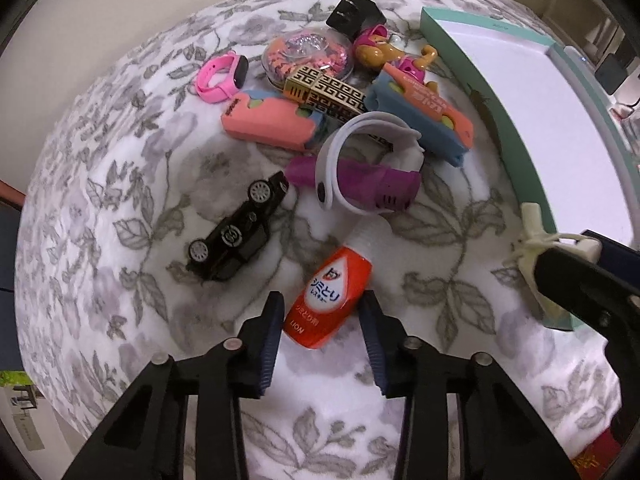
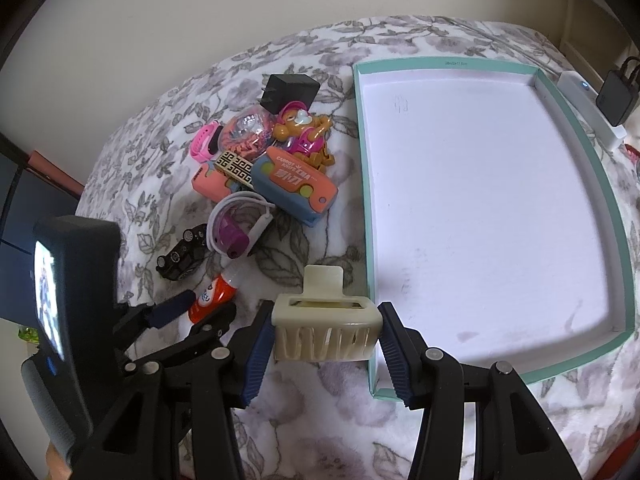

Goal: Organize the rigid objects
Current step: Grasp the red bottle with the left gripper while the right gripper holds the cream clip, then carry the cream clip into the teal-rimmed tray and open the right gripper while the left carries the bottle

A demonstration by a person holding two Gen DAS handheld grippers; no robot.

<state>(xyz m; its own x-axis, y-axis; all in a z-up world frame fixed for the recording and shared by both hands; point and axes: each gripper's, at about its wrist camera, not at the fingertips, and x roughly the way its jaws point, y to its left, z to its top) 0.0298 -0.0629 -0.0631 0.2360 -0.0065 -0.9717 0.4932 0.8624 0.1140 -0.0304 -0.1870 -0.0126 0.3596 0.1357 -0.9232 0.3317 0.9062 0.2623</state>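
My right gripper (image 2: pixel 326 342) clenches the cream hair claw clip (image 2: pixel 325 326) beside the teal tray (image 2: pixel 624 280); my left gripper (image 1: pixel 322 320) straddles the orange stain-remover bottle (image 1: pixel 330 300) on the floral blanket (image 1: pixel 120 200), jaws not visibly pressing.

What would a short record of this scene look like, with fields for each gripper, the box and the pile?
left gripper: around the orange bottle lying on the blanket, pads close beside it, contact not clear
right gripper: shut on the cream hair clip, beside the box's near corner
box: teal rim, white inside, nothing in it
pile: toy car, pink watch, black charger, other toys, left of the box
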